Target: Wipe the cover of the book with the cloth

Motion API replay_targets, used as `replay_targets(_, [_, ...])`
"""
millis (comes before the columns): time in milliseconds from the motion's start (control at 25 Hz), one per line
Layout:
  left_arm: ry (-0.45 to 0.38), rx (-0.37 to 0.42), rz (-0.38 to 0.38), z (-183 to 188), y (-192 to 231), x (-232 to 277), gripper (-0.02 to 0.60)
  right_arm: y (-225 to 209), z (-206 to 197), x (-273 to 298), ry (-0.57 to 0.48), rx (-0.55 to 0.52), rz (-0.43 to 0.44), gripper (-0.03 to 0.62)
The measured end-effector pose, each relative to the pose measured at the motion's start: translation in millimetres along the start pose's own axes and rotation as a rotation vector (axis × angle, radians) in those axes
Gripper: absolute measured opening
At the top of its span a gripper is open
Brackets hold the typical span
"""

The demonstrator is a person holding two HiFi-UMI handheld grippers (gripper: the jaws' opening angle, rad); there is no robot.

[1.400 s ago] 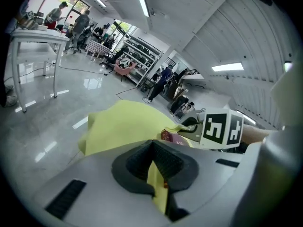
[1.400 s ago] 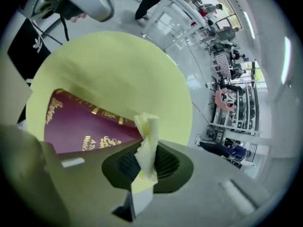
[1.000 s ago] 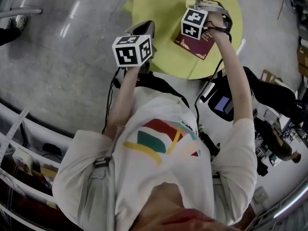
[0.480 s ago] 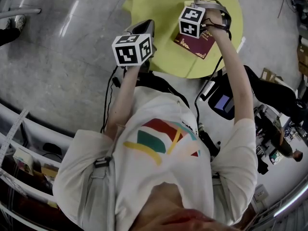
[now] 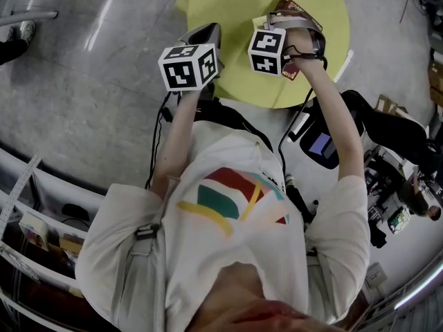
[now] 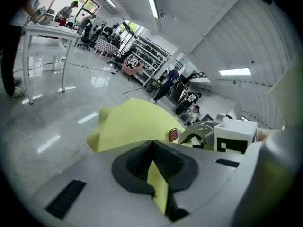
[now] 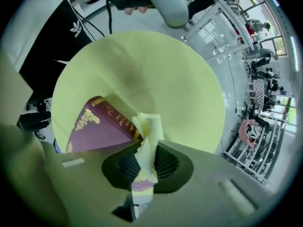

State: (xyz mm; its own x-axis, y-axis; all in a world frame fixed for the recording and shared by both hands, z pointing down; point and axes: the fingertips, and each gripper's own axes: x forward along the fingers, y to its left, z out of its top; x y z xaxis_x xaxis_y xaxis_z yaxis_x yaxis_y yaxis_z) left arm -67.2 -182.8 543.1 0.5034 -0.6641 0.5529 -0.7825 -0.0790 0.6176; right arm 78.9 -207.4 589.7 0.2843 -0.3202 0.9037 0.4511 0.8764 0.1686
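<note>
A maroon book (image 7: 97,126) with gold lettering lies on the round yellow table (image 7: 142,65). It also shows small past the left jaws as the book (image 6: 173,135). My right gripper (image 7: 144,150) is shut on a crumpled pale yellow cloth (image 7: 147,126), which hangs down onto the book's upper edge. In the head view the marker cube (image 5: 268,50) hides most of the book. My left gripper (image 6: 151,156) is shut and hovers at the table's near left edge. A sliver of yellow shows in its slit; whether it touches the jaws I cannot tell.
Black bags and gear (image 5: 387,130) sit on the floor right of the table. Grey shiny floor (image 5: 83,81) lies to the left, with shelving (image 5: 28,220) at the lower left. A white table (image 6: 47,30) and people stand far off in the hall.
My right gripper, with the cloth in it, has slid left across the book in the head view. The left gripper has stayed where it was.
</note>
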Motion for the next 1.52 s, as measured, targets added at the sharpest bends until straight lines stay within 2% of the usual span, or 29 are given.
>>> replay_targets(520, [-0.009,0.007,-0.016,-4.4,-11.4,2.4,0.015,62.6,52.0,-32.2,-0.09,-0.154,0.065,0.029])
replay_targets(960, [-0.023,0.011,-0.005,-0.7,-8.7,-4.8,0.015,82.9,75.1,-47.3,-0.14,-0.2,0.083,0.029])
replay_targets(1280, [-0.023,0.02,-0.003,-1.2,-9.5,-5.9,0.015,82.4,77.4,-48.4,-0.16,-0.182,0.077,0.029])
replay_targets(1520, [-0.037,0.063,-0.011,10.9,-19.7,-8.8,0.015,61.0,69.8,-53.5,-0.184,-0.076,0.0,0.029])
